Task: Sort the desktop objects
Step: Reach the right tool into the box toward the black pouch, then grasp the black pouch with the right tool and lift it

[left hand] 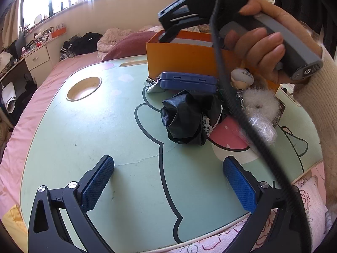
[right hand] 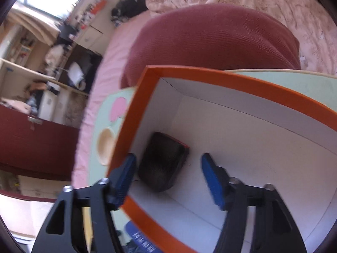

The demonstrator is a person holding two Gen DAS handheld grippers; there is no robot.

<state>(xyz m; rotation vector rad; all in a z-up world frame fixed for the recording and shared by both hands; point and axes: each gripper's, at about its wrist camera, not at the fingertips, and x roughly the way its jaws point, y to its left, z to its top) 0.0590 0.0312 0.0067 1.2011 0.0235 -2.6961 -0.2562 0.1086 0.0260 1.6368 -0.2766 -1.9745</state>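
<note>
While both grippers' fingers gape empty, the green lap table (left hand: 84, 147) sits on a pink bed (left hand: 27, 113).

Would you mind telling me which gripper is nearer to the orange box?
Right. The right gripper hangs open over the orange box, above a black item inside; the left gripper hovers open over the table's near edge.

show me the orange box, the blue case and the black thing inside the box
orange box (left hand: 181, 59), left wrist view, on its front wall
blue case (left hand: 187, 81), left wrist view, on its front edge
black object (right hand: 163, 161), right wrist view, on its top face
</note>
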